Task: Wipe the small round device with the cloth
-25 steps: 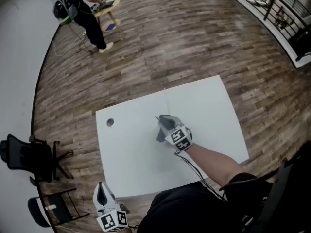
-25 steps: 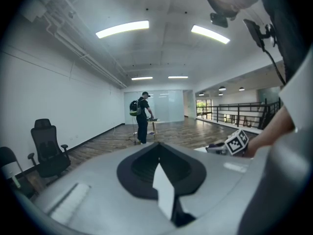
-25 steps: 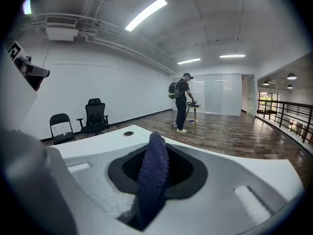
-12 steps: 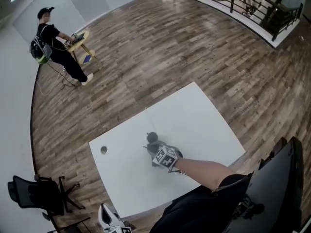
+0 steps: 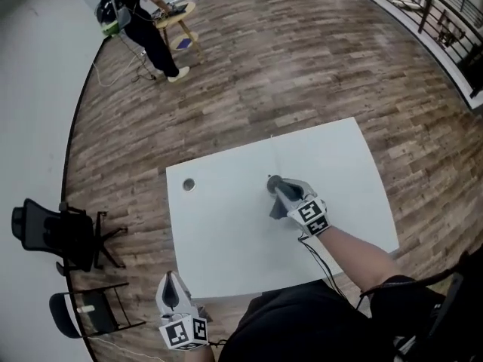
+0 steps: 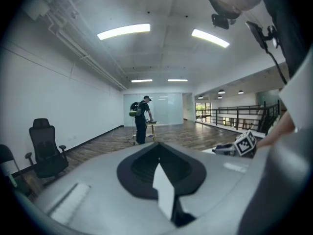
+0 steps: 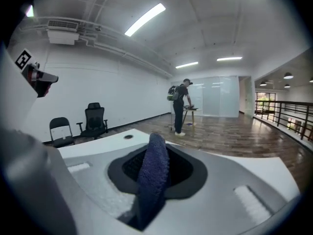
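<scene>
Here, seen from above, a white table (image 5: 226,247) stands on a wood plank floor (image 5: 302,66). At the far left edge of the scene, near the wall, are a black office chair (image 5: 49,236) and a folding chair (image 5: 83,311) just nearer than it. Further back, well apart from the table, a person in dark clothes (image 5: 139,21) bends over a small stand (image 5: 175,12).

The left gripper (image 5: 171,283) hangs just off the near left edge of the table, over the floor. Its jaws are drawn together with only a thin pale sliver showing at the seam, and nothing sits between them.

The round device (image 5: 189,184) lies flat on the table near its far left corner, alone. It is well apart from both grippers.

Right of it, around the middle of the table, the right gripper (image 5: 275,185) is held low over the surface on a bare forearm (image 5: 362,251) that reaches in from the near right. Its jaws pinch a dark blue cloth (image 7: 152,180), which stands up between them as a thick folded ridge. The cloth does not touch the device.

At the far right, a dark railing (image 5: 423,6) runs along the edge of the floor.
</scene>
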Motion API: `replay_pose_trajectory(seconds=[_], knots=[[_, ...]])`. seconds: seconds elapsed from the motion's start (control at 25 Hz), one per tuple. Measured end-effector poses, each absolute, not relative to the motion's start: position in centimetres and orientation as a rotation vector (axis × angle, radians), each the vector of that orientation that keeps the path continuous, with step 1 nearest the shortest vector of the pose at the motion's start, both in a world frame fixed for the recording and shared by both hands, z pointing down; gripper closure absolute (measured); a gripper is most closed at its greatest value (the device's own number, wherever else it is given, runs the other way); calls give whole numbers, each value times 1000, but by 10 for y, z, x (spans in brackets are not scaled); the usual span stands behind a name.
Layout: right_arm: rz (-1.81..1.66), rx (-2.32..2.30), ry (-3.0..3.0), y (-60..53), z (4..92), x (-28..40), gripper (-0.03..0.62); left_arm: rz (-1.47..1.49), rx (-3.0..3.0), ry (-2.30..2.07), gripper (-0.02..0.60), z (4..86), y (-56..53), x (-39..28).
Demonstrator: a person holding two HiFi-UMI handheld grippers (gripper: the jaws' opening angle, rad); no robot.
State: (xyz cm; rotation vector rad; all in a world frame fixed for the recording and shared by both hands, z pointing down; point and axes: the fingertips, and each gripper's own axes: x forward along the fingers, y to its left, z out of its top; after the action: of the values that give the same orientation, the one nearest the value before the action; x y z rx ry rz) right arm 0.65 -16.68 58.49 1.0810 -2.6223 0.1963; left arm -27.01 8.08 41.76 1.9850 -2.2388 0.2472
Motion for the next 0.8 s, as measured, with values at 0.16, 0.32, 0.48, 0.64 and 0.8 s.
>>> replay_pose_trajectory(seconds=[0.16,0.32,0.48,0.64,0.8], knots=[[204,1168,-2605,-203,568,24,526,267,1965,-2227,575,425,80,-260],[206,1082,-2589,-211,580,14,525,293,1962,-2209,575,431,78,-245],[223,1015,-2575,-204,595,5,525,305,1967,-2203,575,435,69,-234],[215,998,-2578,-200,597,4,526,327,2013,-2175,575,440,43,-220],[180,973,-2551,-193,594,1,526,310,2126,-2100,575,444,-2,-201]])
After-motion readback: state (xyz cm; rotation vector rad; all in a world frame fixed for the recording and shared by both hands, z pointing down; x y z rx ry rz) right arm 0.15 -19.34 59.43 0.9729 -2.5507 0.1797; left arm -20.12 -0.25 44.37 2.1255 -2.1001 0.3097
